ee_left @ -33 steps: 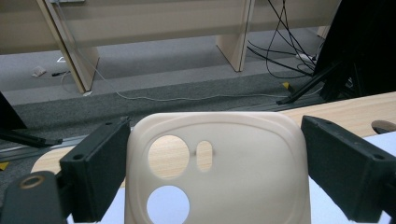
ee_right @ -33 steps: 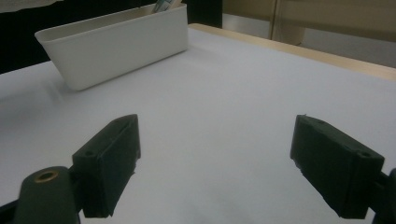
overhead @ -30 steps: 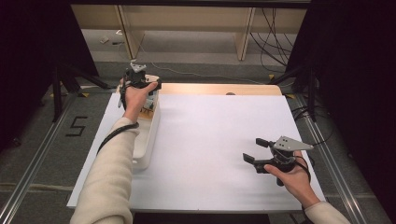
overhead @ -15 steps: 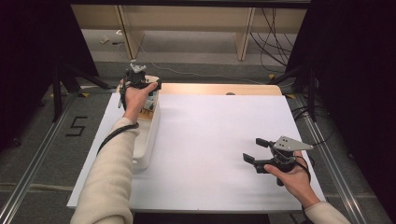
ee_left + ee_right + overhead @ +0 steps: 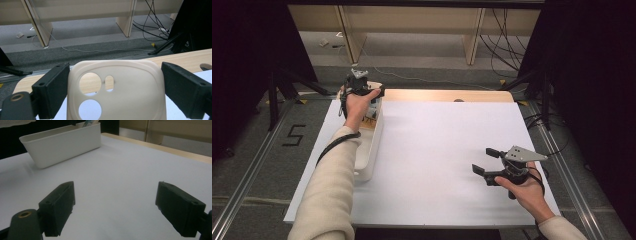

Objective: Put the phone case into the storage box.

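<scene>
Across the desk (image 5: 442, 165) lies a plain white sheet, leaving a strip of pale wood bare along the far edge; beyond that edge a grey floor (image 5: 422, 55) carries loose cables (image 5: 507, 30) and the legs of light wooden furniture (image 5: 349, 35), with dark stands to either side. A long white bin (image 5: 371, 145) runs along the left edge of the desk, its far end close to the far-left corner. Open sheet extends from the bin to the right edge. At the far-left corner, above the bin's far end, the left gripper (image 5: 362, 86) holds a cream phone case (image 5: 116, 92) between its jaws, which stand wide with a pad against each side of it. The case is matt and smooth, with rounded corners, two round openings and a small oval one. Near the right edge, toward the near-right corner, the right gripper (image 5: 486, 161) hangs above bare sheet, jaws wide with nothing between them.
</scene>
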Motion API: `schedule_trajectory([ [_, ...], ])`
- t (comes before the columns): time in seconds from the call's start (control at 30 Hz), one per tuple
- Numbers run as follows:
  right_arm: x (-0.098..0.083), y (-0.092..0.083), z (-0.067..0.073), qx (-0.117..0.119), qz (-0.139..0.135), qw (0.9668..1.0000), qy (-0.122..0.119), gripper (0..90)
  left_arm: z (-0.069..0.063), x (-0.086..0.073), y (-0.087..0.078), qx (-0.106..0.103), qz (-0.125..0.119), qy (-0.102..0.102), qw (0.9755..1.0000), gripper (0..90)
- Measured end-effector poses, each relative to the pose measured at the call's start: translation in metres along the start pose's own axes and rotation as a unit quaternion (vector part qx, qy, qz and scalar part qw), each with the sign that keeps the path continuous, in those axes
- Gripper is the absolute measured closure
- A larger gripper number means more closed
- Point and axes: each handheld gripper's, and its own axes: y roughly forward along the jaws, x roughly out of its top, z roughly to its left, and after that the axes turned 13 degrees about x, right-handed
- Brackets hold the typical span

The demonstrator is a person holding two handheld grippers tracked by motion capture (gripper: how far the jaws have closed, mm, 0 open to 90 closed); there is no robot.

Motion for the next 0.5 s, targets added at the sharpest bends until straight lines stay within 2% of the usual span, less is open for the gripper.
schedule_trajectory([
  [0.5,0.0001,0.0000,0.0004,0.000,0.000,1.0000,-0.002,16.8,0.0020,-0.0039,0.0012,0.001,0.004,-0.006,1.0000,10.7],
])
